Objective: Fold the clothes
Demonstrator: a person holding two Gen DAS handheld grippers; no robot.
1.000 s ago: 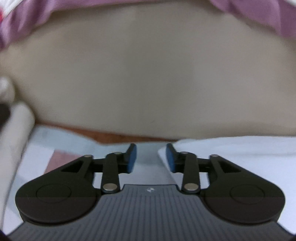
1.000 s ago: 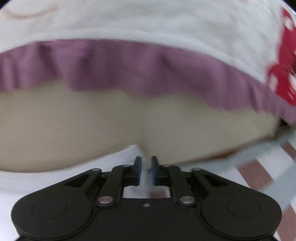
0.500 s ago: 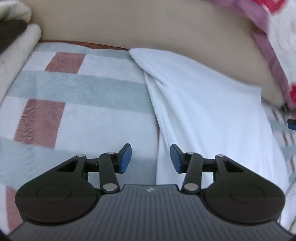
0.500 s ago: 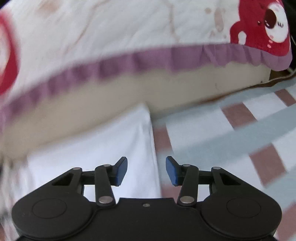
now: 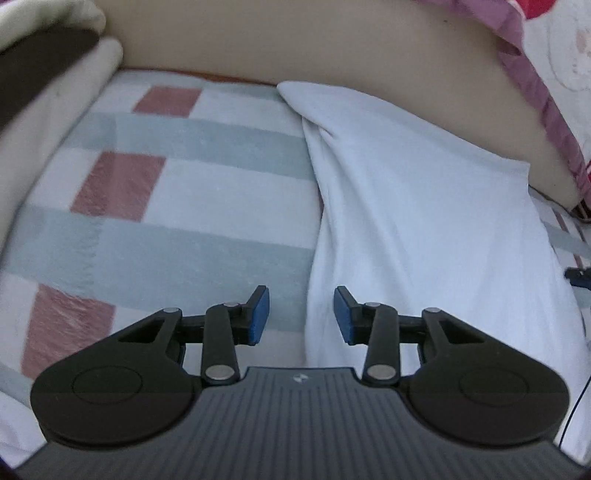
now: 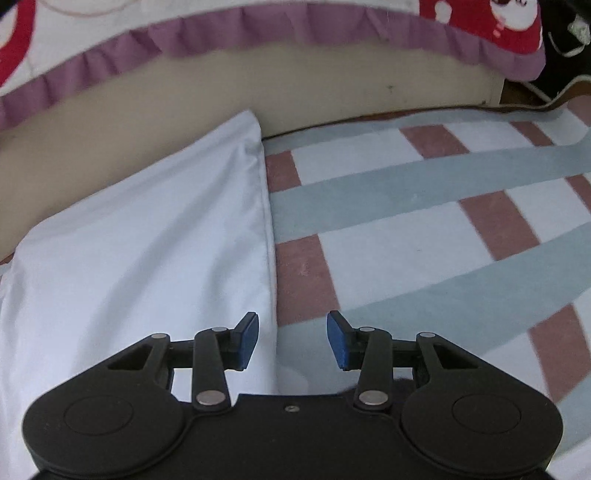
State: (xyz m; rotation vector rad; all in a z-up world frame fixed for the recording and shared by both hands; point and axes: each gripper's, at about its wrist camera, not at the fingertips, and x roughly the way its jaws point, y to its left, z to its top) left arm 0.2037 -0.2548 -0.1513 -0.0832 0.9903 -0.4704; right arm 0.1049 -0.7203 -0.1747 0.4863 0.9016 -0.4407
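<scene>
A white garment [image 5: 413, 221] lies flat on the checked blanket [image 5: 192, 236], its far end against a beige board. My left gripper [image 5: 301, 315] hovers over the garment's left edge; its jaws are closing, the edge runs under the gap, and the pads do not press on it. In the right wrist view the same garment [image 6: 147, 258] fills the left half. My right gripper [image 6: 291, 339] stands open above the garment's right edge, gripping nothing. A dark tip of the right gripper [image 5: 578, 275] shows at the right margin of the left wrist view.
The beige board [image 6: 332, 92] bounds the far side. A white pillow with a purple frill [image 6: 258, 33] and red print hangs over it. A rolled cream cover [image 5: 55, 110] lies at the far left. Checked blanket [image 6: 443, 240] spreads to the right.
Both grippers pulled back from the beige board toward the near end of the garment. The right jaws went from almost shut to open. The left jaws narrowed a little.
</scene>
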